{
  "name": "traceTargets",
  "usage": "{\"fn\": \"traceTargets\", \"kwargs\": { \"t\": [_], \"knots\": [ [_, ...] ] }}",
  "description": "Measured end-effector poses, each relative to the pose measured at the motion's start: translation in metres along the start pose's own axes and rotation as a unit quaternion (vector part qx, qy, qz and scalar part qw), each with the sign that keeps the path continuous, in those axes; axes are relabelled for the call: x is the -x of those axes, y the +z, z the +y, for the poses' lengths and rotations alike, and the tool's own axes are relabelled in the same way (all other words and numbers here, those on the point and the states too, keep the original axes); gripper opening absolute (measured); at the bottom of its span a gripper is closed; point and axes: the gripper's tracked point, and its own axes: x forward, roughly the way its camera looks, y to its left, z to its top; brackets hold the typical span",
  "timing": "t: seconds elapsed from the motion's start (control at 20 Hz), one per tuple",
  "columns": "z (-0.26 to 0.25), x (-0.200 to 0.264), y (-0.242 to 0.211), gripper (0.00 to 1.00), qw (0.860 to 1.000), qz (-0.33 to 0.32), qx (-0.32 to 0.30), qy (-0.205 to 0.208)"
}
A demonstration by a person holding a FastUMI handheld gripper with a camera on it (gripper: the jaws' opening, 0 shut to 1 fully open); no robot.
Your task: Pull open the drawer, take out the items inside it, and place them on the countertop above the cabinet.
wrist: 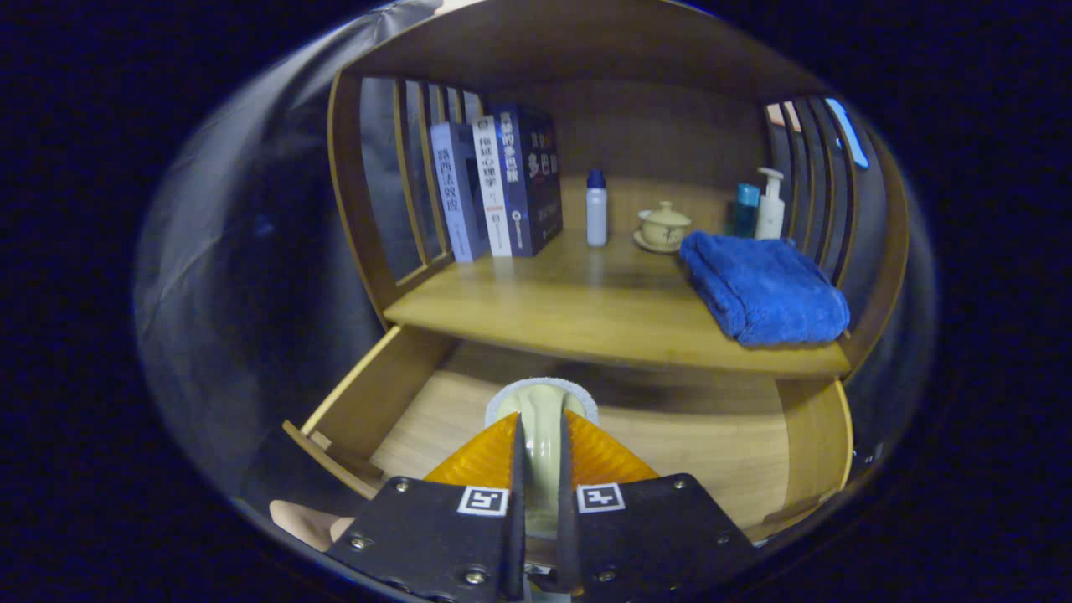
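Wooden cabinet with slatted sides fills the booth ahead, its counter a warm plank under a low roof. On it stand books at ten o'clock, a small white bottle near twelve, a lidded cup on a saucer, a pump bottle at one o'clock, and a folded blue towel at two.

Below, the drawer is already pulled out, its pale floor bare as far as can be seen. The tool is closed to a narrow gap on a cream-coloured brush, both fingers pressing its handle, the white head just beyond them over the drawer. By my judgement, opening is done; this item is lifted out but not yet set on the counter.
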Motion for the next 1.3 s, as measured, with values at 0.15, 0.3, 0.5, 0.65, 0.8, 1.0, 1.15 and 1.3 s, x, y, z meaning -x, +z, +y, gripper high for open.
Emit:
{"fn": "traceTargets", "kwargs": {
  "t": [0.15, 0.3, 0.5, 0.65, 0.8, 1.0, 1.15, 1.3],
  "knots": [
    [0.000, 0.011, 0.032, 0.16, 0.999, -0.042, -0.002, -0.004],
    [-0.010, 0.009, 0.061, 0.16, 0.997, -0.075, 0.014, -0.028],
    [-0.014, -0.007, 0.083, 0.16, 0.994, -0.097, 0.018, -0.049],
    [-0.019, -0.026, 0.092, 0.15, 0.992, -0.101, 0.021, -0.067],
    [-0.025, -0.049, 0.089, 0.16, 0.992, -0.089, 0.022, -0.082],
    [-0.030, -0.078, 0.078, 0.16, 0.993, -0.065, 0.022, -0.095],
    [-0.032, -0.087, 0.082, 0.16, 0.992, -0.070, 0.017, -0.101],
    [-0.038, -0.098, 0.086, 0.16, 0.991, -0.067, 0.018, -0.112]
  ]
}}
